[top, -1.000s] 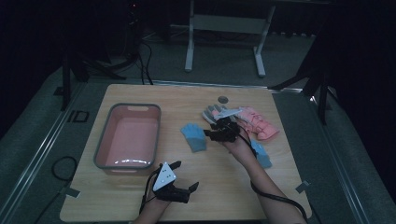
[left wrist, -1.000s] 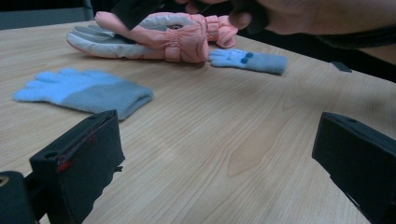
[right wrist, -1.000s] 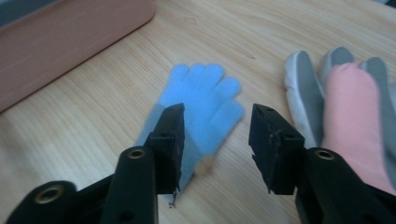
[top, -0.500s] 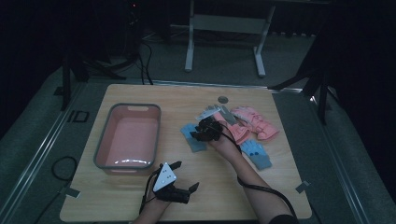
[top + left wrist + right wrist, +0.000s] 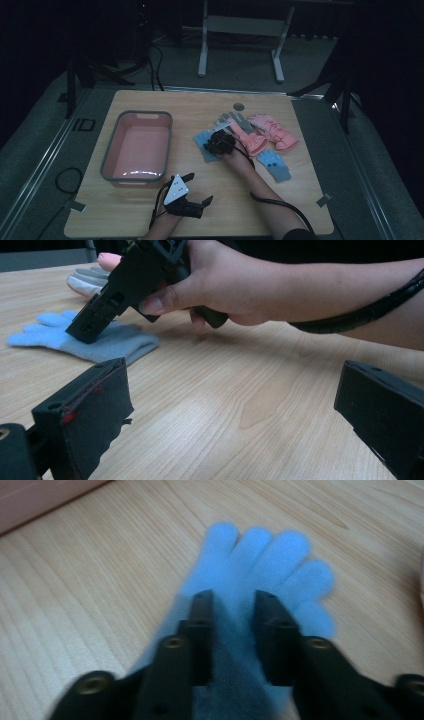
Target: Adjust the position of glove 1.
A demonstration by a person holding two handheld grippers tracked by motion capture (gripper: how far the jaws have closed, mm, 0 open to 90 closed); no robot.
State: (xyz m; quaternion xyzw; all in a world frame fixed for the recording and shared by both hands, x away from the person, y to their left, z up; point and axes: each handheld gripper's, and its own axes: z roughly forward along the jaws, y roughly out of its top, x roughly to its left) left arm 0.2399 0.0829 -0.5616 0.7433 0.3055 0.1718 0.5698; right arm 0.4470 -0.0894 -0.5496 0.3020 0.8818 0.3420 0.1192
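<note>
A light blue glove (image 5: 204, 146) lies flat at mid-table, fingers spread (image 5: 265, 555). My right gripper (image 5: 214, 144) points down at it with its tips resting on the glove's palm (image 5: 232, 602). Its jaws stand a narrow gap apart, with flat fabric showing between them. The left gripper view shows that gripper's tip (image 5: 87, 330) touching the glove (image 5: 117, 340). My left gripper (image 5: 192, 202) rests near the front edge, open wide and holding nothing (image 5: 232, 405).
A pink basin (image 5: 136, 149) stands at the left. A grey glove (image 5: 235, 121) and pink gloves (image 5: 270, 131) lie behind the right hand. A second blue glove (image 5: 276, 165) lies to its right. A small round disc (image 5: 238, 106) sits near the far edge.
My right gripper has moved left from the glove pile and come down onto the blue glove. The left gripper has stayed put.
</note>
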